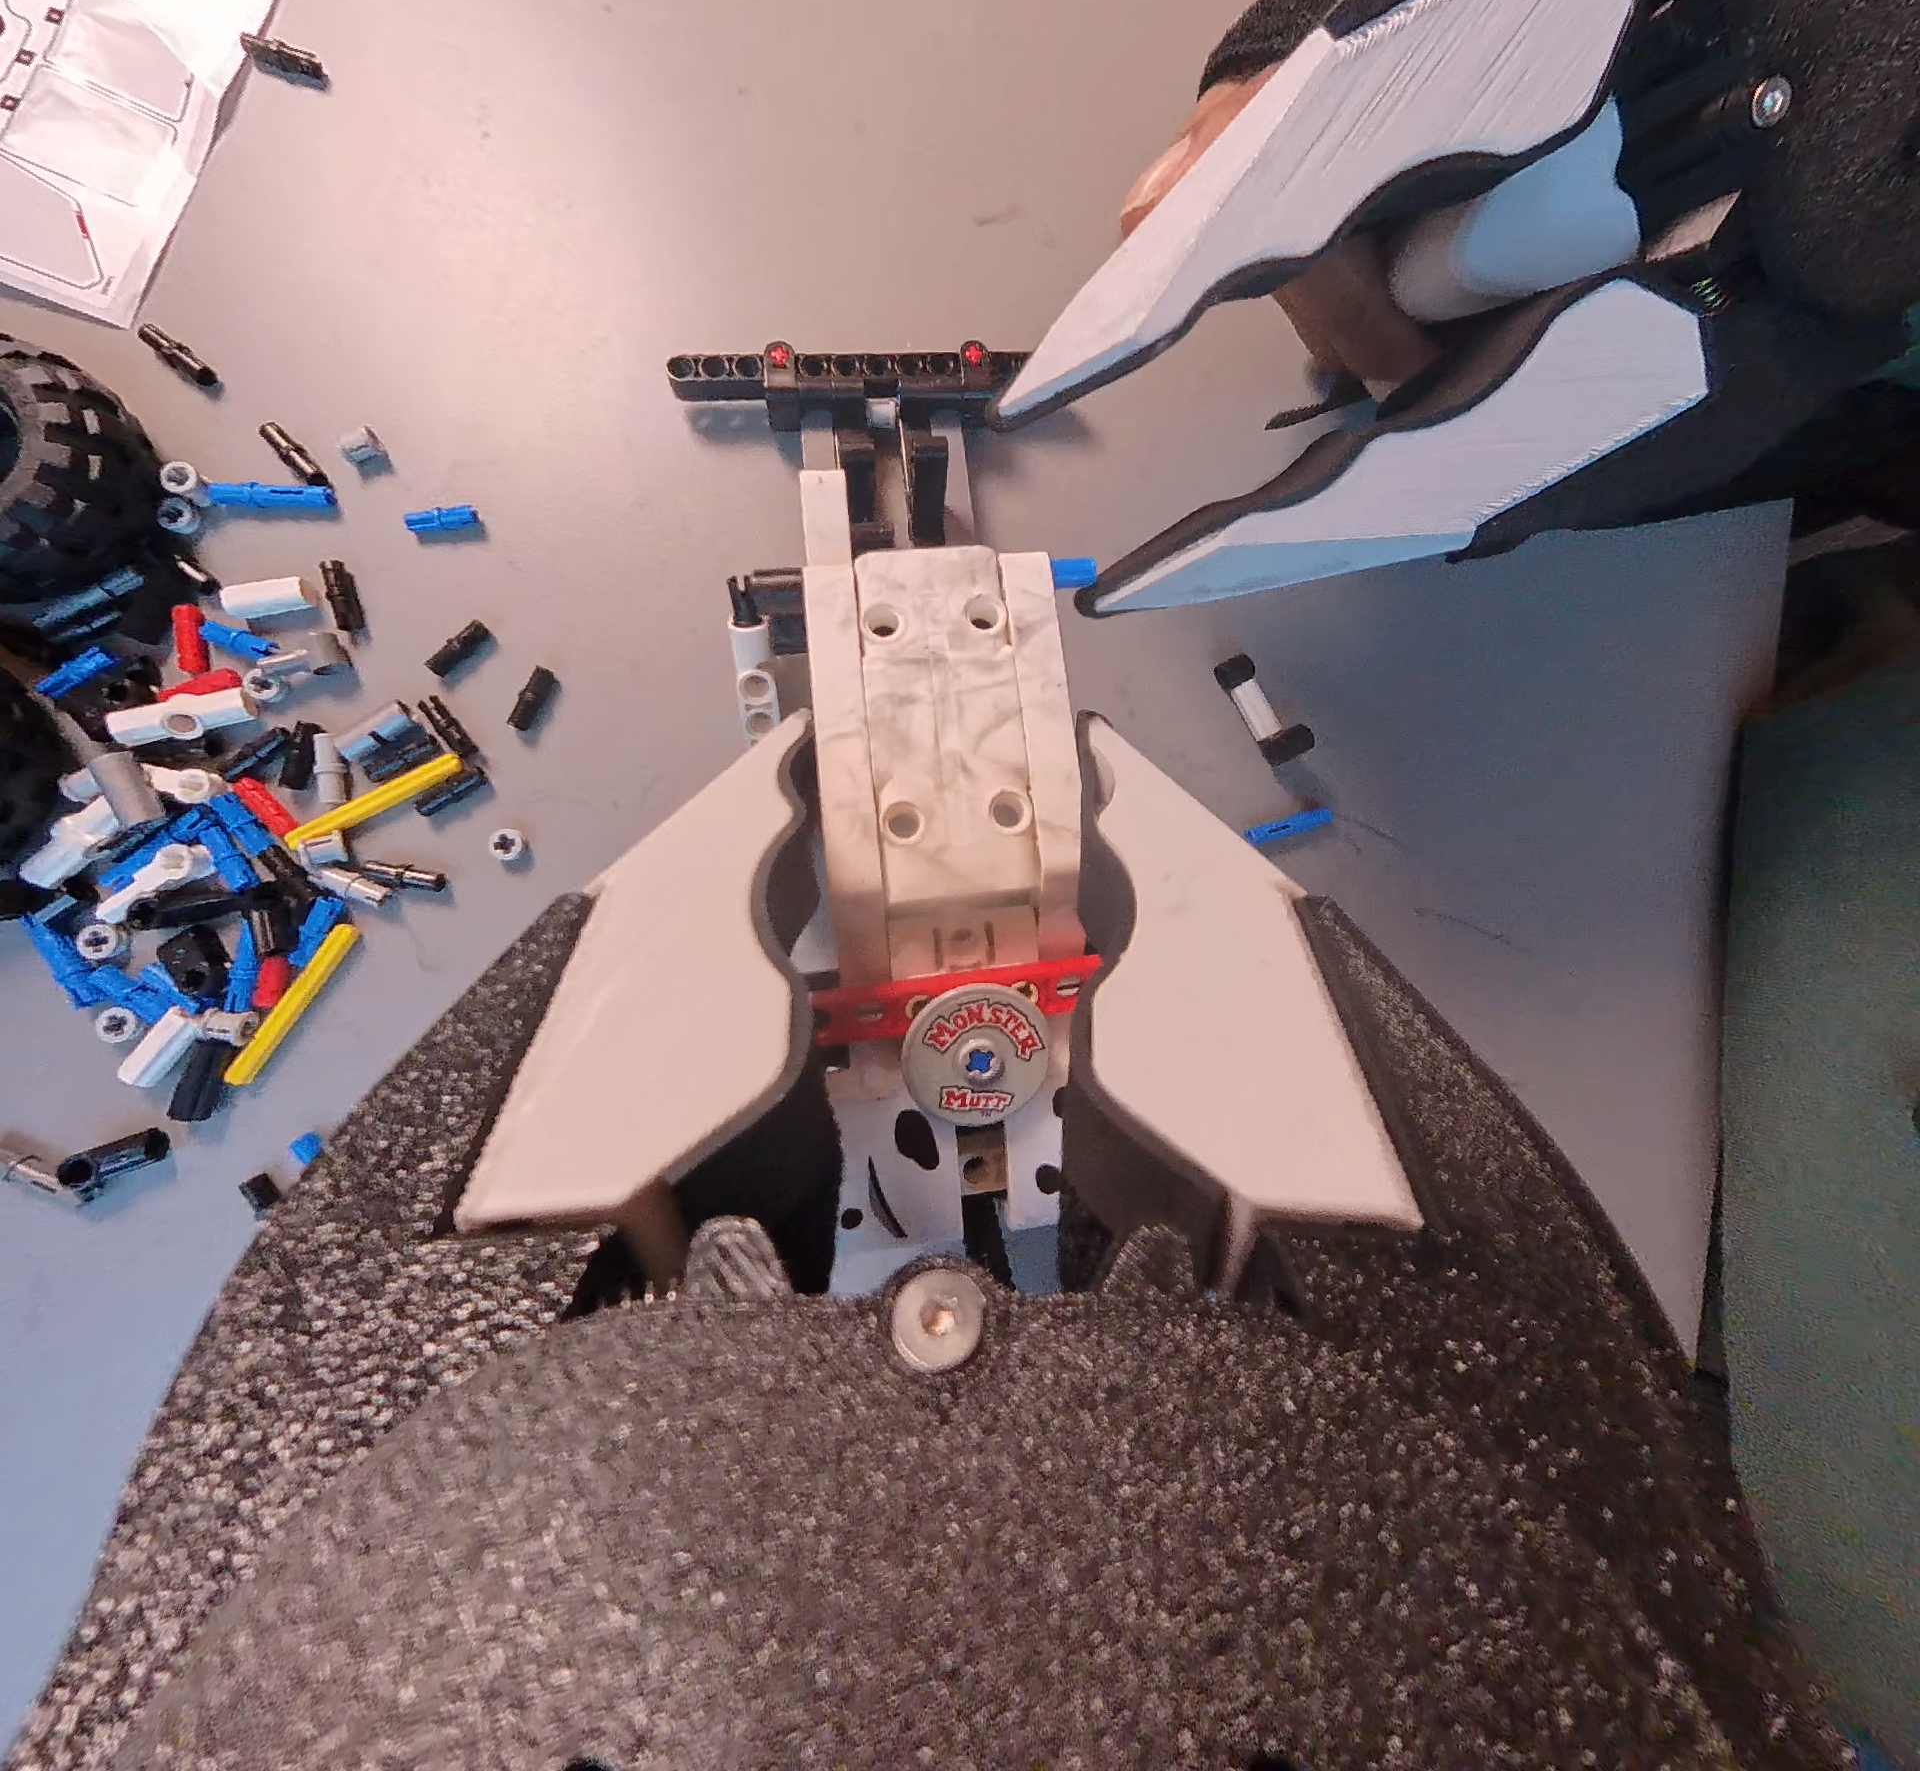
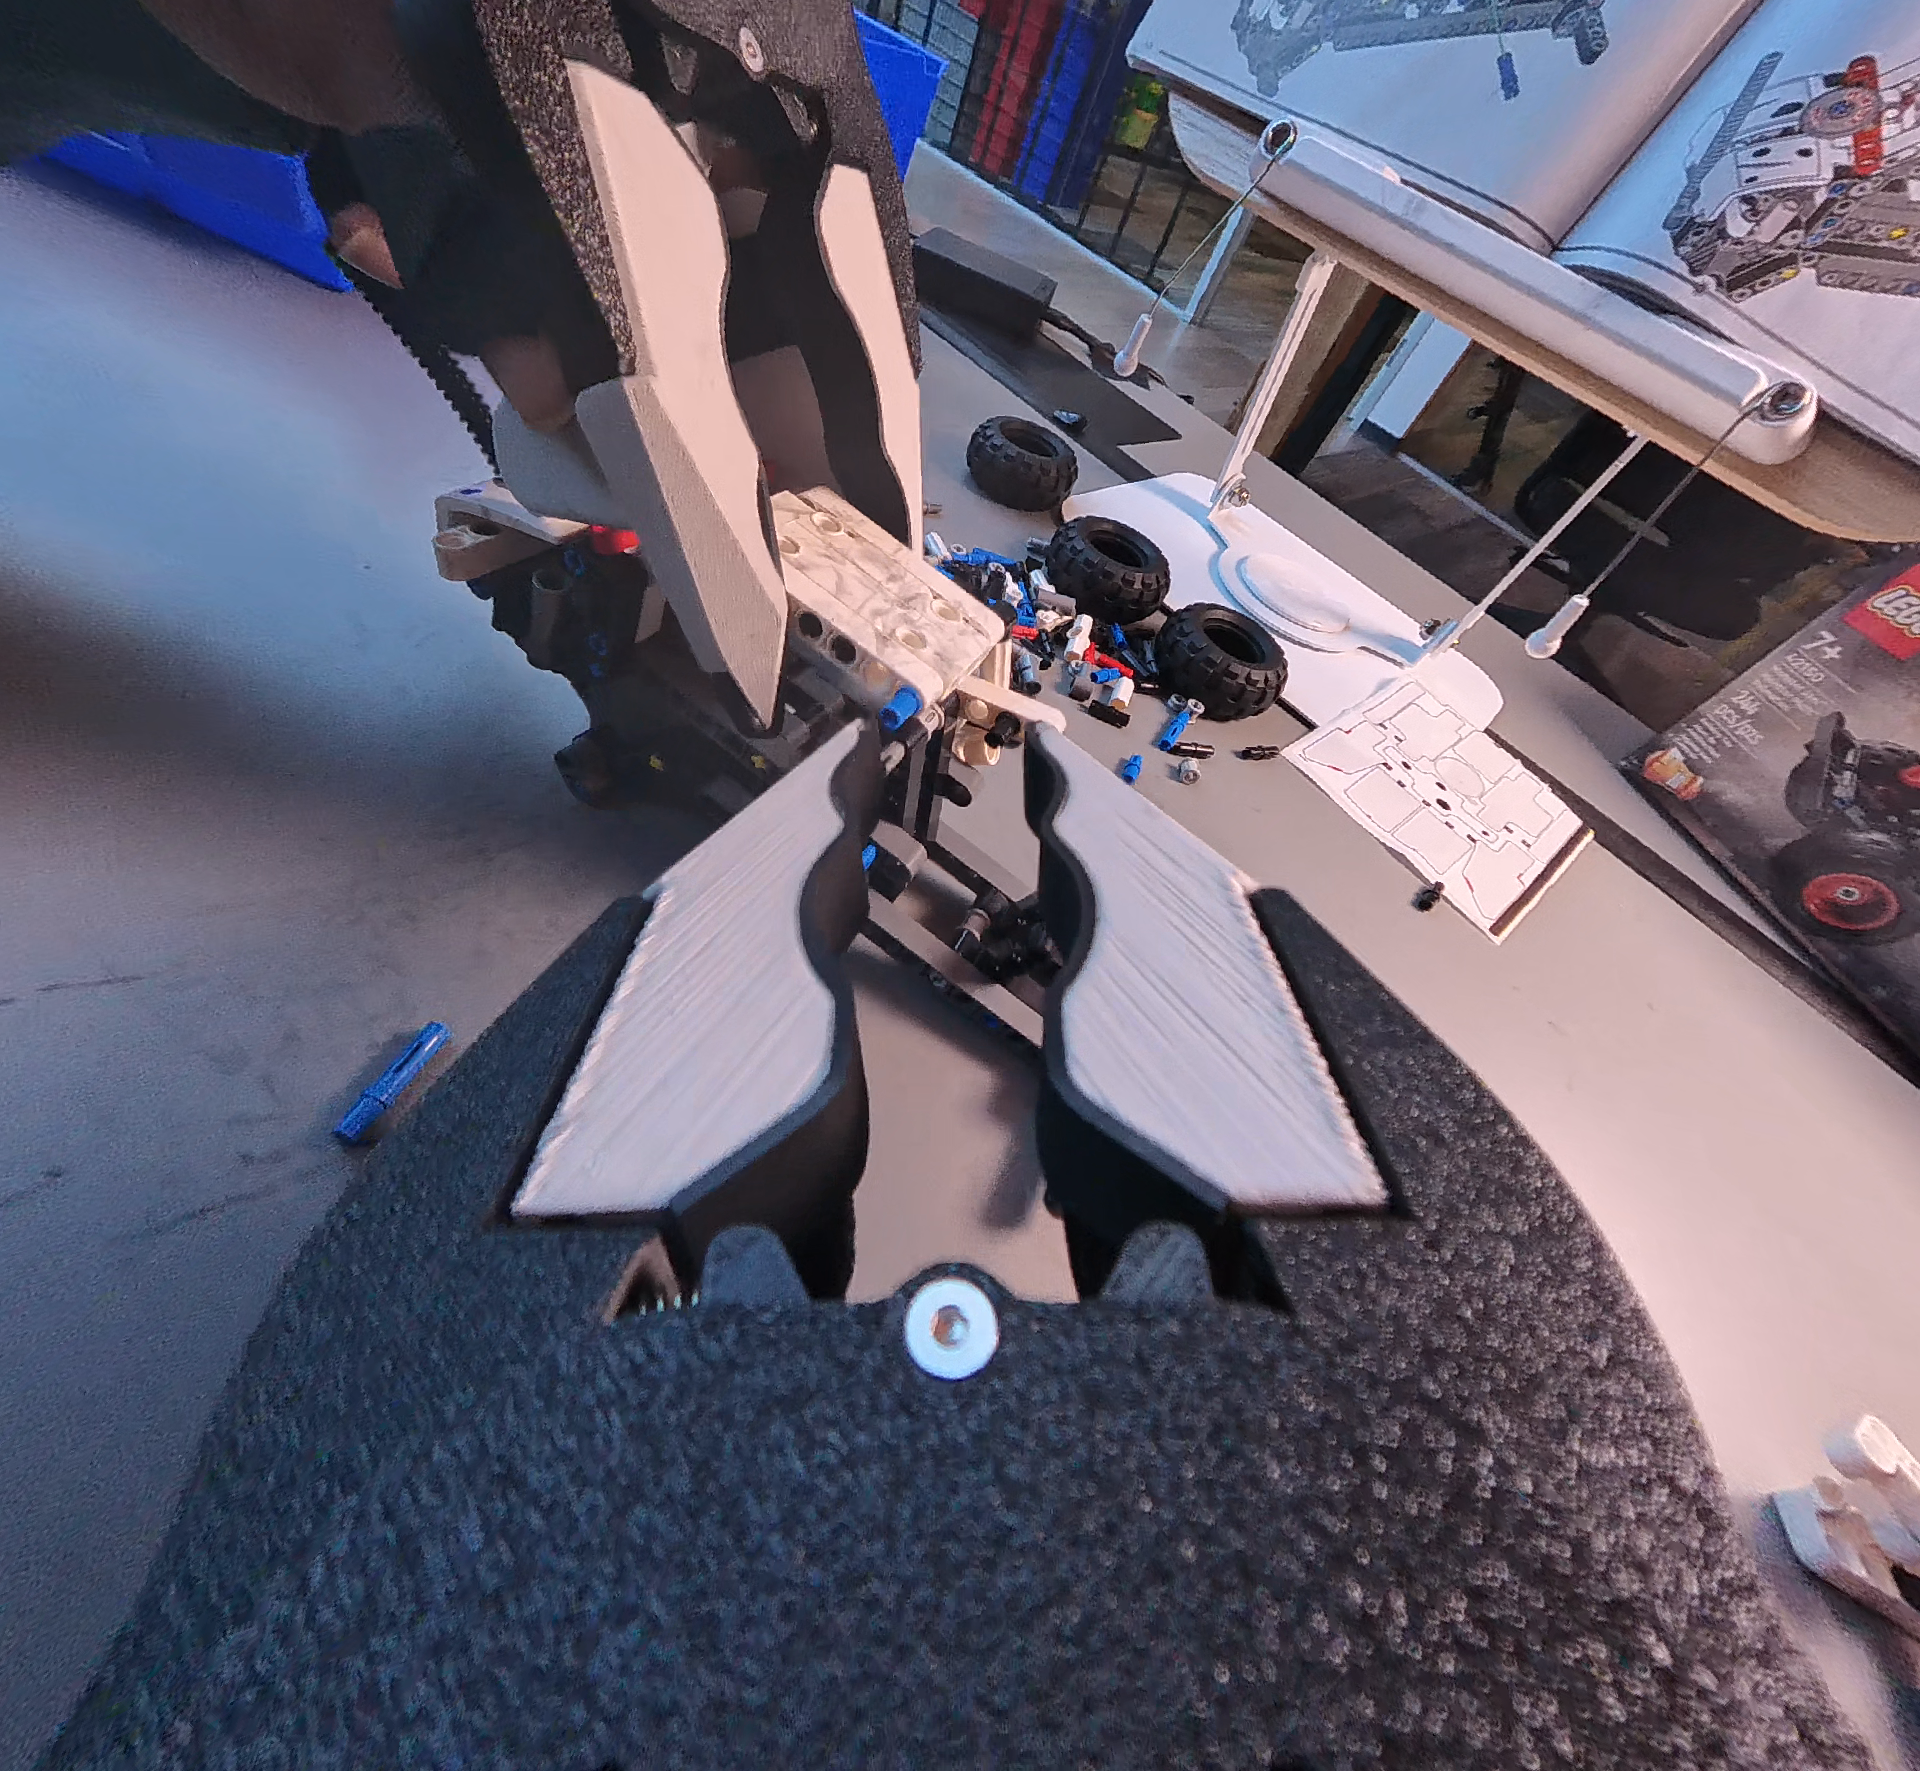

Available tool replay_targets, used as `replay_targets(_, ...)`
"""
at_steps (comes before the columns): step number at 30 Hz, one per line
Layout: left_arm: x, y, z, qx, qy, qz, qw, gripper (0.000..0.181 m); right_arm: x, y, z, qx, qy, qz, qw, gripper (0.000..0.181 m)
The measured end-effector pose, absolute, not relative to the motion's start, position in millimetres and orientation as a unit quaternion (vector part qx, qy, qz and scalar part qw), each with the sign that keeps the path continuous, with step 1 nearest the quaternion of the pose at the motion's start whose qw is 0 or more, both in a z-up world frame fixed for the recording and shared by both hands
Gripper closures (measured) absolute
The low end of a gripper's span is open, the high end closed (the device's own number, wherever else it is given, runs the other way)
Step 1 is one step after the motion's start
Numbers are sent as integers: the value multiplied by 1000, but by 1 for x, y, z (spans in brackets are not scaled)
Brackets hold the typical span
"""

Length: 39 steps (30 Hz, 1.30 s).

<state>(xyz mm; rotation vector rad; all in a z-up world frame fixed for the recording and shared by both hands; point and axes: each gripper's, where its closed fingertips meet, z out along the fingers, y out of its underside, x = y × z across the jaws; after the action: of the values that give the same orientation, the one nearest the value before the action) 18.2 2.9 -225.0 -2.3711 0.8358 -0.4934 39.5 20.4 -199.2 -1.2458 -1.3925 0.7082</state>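
Both the left gripper [image 1: 943,734] and right gripper [image 2: 945,745] have speckled black bodies, pale wavy-edged fingers [image 1: 665,994] and a silver screw [image 2: 950,1326].

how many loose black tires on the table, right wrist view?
3. One tire sits farthest back near the dark mat; a second lies against the pile of small parts; a third rests beside the white stand base. Others may be hidden behind the tool.

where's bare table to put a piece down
Bare table lies between the sticker sheet and the model, and right of the model around a lone blue pin. Crowded: the loose parts pile by the tyres.
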Motion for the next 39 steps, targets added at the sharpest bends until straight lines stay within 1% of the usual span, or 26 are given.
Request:
replay_targets(4, 17, 5, -221, -882, 284, -245, 286, 134, 43, 24, -201, -529, -590, 291, 536, 156)
replay_targets(10, 12, 6, -209, -850, 219, -389, 278, 134, 43, 23, -197, -521, -589, 289, 546, 156)
replay_targets(14, 12, 6, -207, -839, 208, -421, 276, 134, 44, 22, -195, -517, -590, 288, 549, 156)
replay_targets(23, 13, 9, -208, -843, 212, -406, 284, 134, 45, 24, -194, -517, -589, 280, 554, 158)
replay_targets(31, 19, 7, -214, -860, 286, -297, 301, 134, 51, 32, -191, -522, -585, 282, 553, 167)
replay_targets(34, 24, 4, -216, -858, 319, -271, 298, 134, 50, 22, -197, -510, -609, 292, 532, 173)
replay_targets(39, 31, 0, -216, -853, 339, -263, 297, 132, 52, 6, -215, -492, -663, 292, 483, 173)
